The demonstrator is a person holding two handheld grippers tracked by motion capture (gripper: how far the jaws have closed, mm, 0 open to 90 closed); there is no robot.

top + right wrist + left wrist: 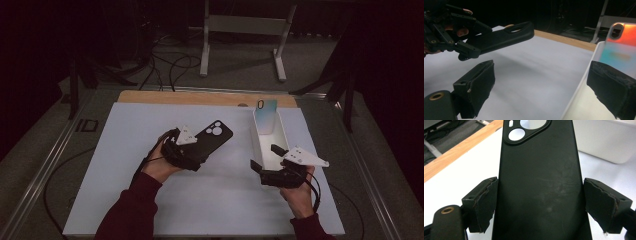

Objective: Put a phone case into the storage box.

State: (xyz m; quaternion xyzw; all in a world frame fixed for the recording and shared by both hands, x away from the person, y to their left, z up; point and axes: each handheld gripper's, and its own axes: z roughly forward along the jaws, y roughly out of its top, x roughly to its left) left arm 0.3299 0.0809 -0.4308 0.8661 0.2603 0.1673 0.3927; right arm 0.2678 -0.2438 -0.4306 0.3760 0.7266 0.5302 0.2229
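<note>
— So, why is the black phone case (pixel 214 136) held up like that, above the middle of the white sheet (pixel 125 165)?

— I think the person wants to bring it to the white box (pixel 257 145) near the right edge of the sheet. The left gripper (pixel 196 150) pinches the case by its lower end, one jaw on each long side, so the camera cutouts point away, toward the wooden far edge (pixel 200 98) of the table.

— And the right gripper (pixel 267 157)?

— Its jaws are spread wide, one inside the box and one outside its wall. It seems to steady the box, but it squeezes nothing yet.

— What stands in the box?

— A pastel phone case (pixel 265 112), leaning upright at the far end.

— Any brand or writing?

— No, I can read none; the black case has only scuffs.
</note>
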